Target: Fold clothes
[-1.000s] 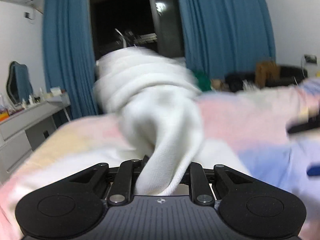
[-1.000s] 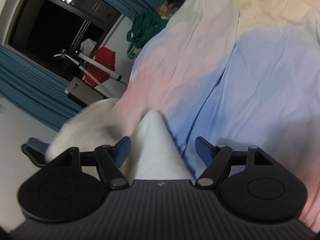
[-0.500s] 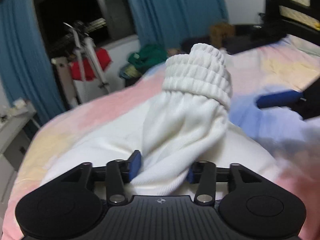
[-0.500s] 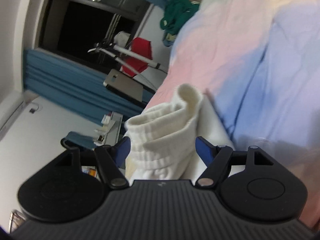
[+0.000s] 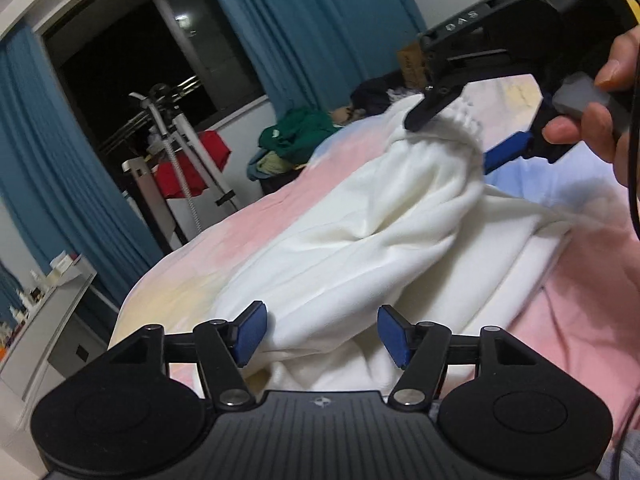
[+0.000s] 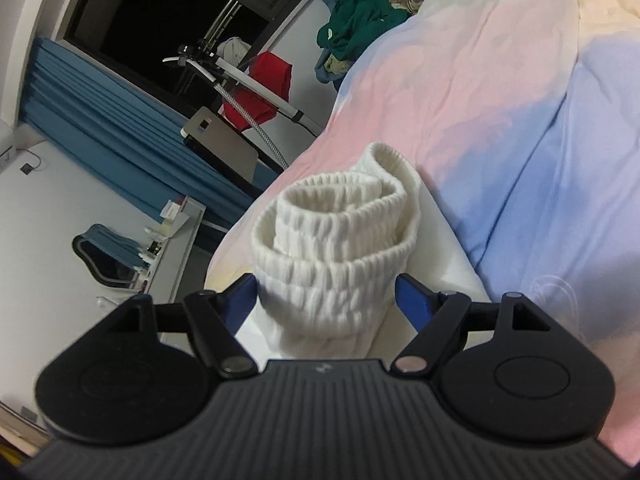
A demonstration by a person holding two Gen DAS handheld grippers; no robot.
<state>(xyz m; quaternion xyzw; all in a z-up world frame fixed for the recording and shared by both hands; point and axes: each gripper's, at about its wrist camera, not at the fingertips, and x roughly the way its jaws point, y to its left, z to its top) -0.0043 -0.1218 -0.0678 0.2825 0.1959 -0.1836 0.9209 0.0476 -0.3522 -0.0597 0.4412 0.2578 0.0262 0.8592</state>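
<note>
At the far left of the left wrist view a pale dresser (image 5: 48, 304) stands by blue curtains (image 5: 52, 168), and beside the dark window (image 5: 132, 60) a steamer stand (image 5: 172, 148) carries a red cloth (image 5: 188, 168). Next comes a green heap (image 5: 296, 136) at the far edge of the bed (image 5: 568, 320), whose cover is pink, yellow and blue. A white garment (image 5: 360, 248) lies across that cover, bunched in folds. The left gripper (image 5: 324, 334) sits low over its near end. Its jaws have just been opening, and now stand apart with a fold of the fabric between the blue pads (image 5: 250, 332); the left pad is at the cloth's edge, the right pad is clear of it. Further right the garment's ribbed cuff (image 5: 460, 128) rises to the right gripper (image 5: 452, 136), held by a hand (image 5: 612, 92) at the frame's edge.

In the right wrist view the same curtains, steamer and red cloth are on the left, tilted. The cuff (image 6: 332, 240) stands rolled between the right gripper's (image 6: 326, 300) jaws, which are wide and have just been opening a little. The left pad touches the cuff; the right pad (image 6: 412, 300) stands just off it. The bed (image 6: 520, 120) fills the right side.
</note>
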